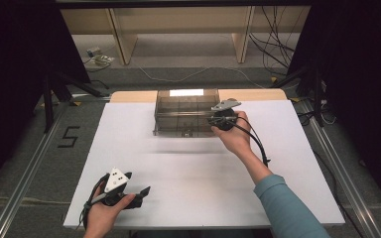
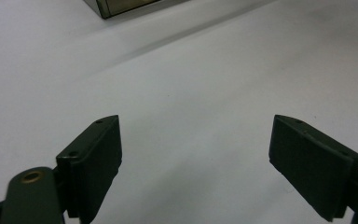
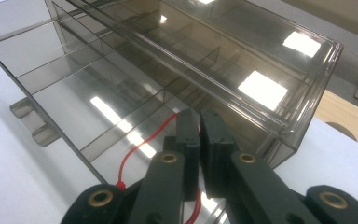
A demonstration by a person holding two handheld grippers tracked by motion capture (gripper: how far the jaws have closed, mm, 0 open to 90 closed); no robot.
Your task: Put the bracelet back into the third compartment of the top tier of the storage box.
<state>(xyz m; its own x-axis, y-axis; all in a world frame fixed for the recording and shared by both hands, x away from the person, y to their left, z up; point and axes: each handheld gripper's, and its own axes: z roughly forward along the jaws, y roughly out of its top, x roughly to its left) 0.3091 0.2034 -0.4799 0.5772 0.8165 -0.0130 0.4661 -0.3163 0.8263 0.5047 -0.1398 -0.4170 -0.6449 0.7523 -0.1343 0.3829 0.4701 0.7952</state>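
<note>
White table [image 1: 188, 178]; smoky clear plastic box [image 1: 186, 111] with dividers at its far edge. Right gripper [image 3: 199, 122] at the box's right end, jaws closed on a red string [image 3: 137, 149]. Left gripper [image 2: 196, 154] well short of box, jaws wide apart, holding nothing.

left claw [image 1: 141, 192] spread, right claw [image 3: 199, 122] pinched closed
</note>
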